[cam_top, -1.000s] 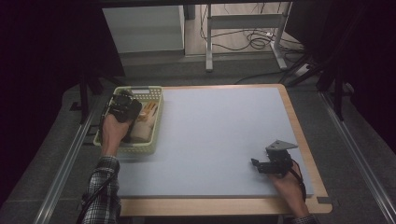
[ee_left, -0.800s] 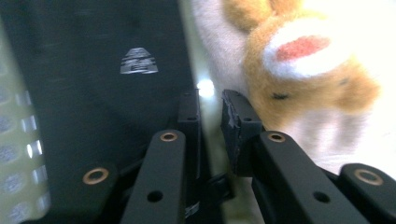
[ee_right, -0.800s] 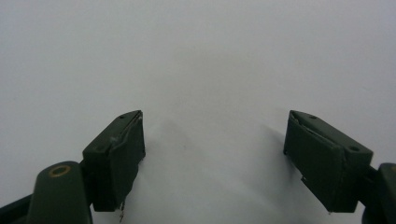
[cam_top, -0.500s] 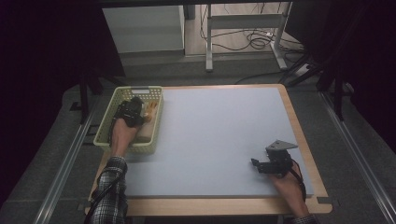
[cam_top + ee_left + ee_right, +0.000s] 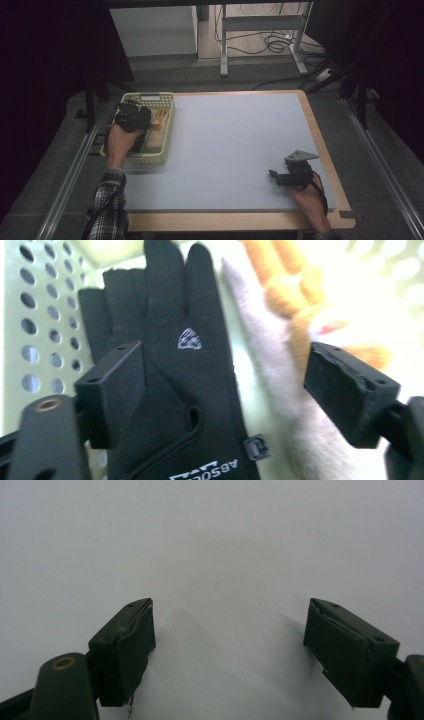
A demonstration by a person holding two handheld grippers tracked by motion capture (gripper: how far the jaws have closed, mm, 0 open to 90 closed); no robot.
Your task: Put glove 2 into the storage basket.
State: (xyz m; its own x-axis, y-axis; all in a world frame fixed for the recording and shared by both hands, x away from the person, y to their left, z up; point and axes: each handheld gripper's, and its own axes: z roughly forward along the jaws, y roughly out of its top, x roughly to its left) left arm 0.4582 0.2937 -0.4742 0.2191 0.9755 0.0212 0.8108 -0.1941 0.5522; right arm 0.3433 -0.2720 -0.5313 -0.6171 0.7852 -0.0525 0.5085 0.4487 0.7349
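My left gripper (image 5: pixel 133 112) is down inside a pale green perforated basket (image 5: pixel 150 96) at the table's left. Its jaws have just been opening. In the left gripper view it (image 5: pixel 225 375) stands open over a black glove (image 5: pixel 185 340), which lies flat between the pads with a gap at the right pad. A pale fuzzy glove (image 5: pixel 280 390) and an orange ribbed piece (image 5: pixel 280 285) lie beside it. My right gripper (image 5: pixel 274 176) rests open on the light grey mat (image 5: pixel 235 135) at the front right, with nothing between its fingers (image 5: pixel 227 630).
The basket wall (image 5: pixel 40 315) is close on the left gripper's left side. A wooden border (image 5: pixel 325 150) frames the mat. Behind the table stand a grey cabinet (image 5: pixel 152 30) and metal legs with cables (image 5: pixel 270 45) on the floor.
The left hand shifted a little to the right within the basket, then back left. The right hand and its gripper have stayed where they were.
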